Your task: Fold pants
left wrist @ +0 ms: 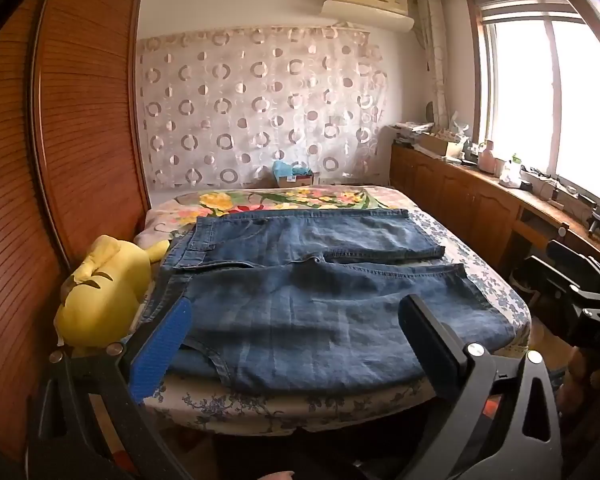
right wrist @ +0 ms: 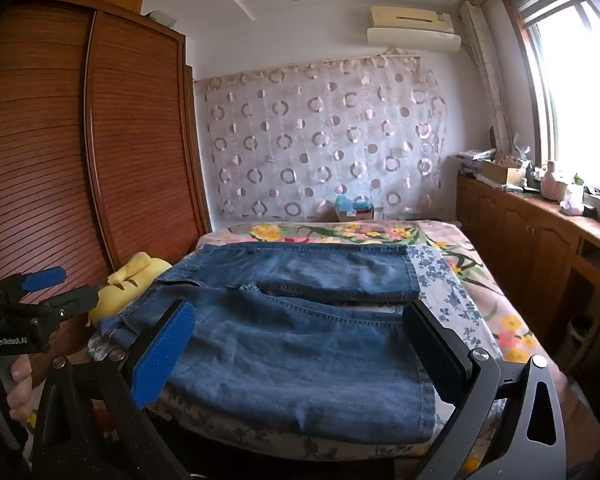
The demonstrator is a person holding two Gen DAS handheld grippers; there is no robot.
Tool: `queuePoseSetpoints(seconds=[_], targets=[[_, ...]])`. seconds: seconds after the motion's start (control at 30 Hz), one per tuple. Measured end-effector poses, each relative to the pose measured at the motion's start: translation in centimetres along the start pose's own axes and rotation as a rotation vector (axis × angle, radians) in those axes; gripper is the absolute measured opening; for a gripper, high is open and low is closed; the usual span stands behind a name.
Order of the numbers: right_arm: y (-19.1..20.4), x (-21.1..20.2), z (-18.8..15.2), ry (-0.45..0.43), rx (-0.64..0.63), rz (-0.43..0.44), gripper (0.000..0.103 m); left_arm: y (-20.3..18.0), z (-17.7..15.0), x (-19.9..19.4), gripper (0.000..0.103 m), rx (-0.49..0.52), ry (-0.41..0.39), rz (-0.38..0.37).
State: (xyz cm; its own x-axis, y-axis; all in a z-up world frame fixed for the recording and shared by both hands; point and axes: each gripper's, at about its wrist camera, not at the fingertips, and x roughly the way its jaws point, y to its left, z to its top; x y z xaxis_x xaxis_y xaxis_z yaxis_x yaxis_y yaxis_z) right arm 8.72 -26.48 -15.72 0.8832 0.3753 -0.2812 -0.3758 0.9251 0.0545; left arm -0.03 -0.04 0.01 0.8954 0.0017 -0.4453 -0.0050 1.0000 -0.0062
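Observation:
Blue denim pants (left wrist: 308, 292) lie flat on the bed, waistband at the left, both legs stretched to the right, the near leg close to the bed's front edge. They also show in the right wrist view (right wrist: 292, 336). My left gripper (left wrist: 296, 320) is open and empty, above the near leg toward the waist end. My right gripper (right wrist: 300, 328) is open and empty, above the near leg toward the cuff end. The left gripper also shows in the right wrist view (right wrist: 56, 286) at the far left, open.
The bed (left wrist: 496, 280) has a floral sheet. A yellow plush toy (left wrist: 104, 292) lies at the bed's left edge beside a wooden wardrobe (left wrist: 80, 140). A wooden counter (left wrist: 480, 196) with clutter runs under the window at right. A box (left wrist: 292, 174) sits behind the bed.

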Motion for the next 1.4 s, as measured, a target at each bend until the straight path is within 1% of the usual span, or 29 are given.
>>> queuePoseSetpoints(seconds=[0.03,0.13,0.43,1.4], targets=[[0.0,-0.09,-0.01,-0.012,-0.002,-0.002,0.103,0.02,0.0,0.01,0.103,-0.004,0.002,0.001],[0.0,-0.09,0.02,0.0,-0.005,-0.002,0.103,0.04,0.0,0.02,0.103,-0.007,0.002,-0.001],[0.02,0.35,-0.23,0.0,-0.005,-0.006,0.103,0.02,-0.01,0.03,0.103,-0.005,-0.005,0.0],[-0.1,-0.2,-0.04,-0.001,0.0,-0.005,0.103,-0.03,-0.08,-0.07,0.103,-0.002,-0.017,0.0]])
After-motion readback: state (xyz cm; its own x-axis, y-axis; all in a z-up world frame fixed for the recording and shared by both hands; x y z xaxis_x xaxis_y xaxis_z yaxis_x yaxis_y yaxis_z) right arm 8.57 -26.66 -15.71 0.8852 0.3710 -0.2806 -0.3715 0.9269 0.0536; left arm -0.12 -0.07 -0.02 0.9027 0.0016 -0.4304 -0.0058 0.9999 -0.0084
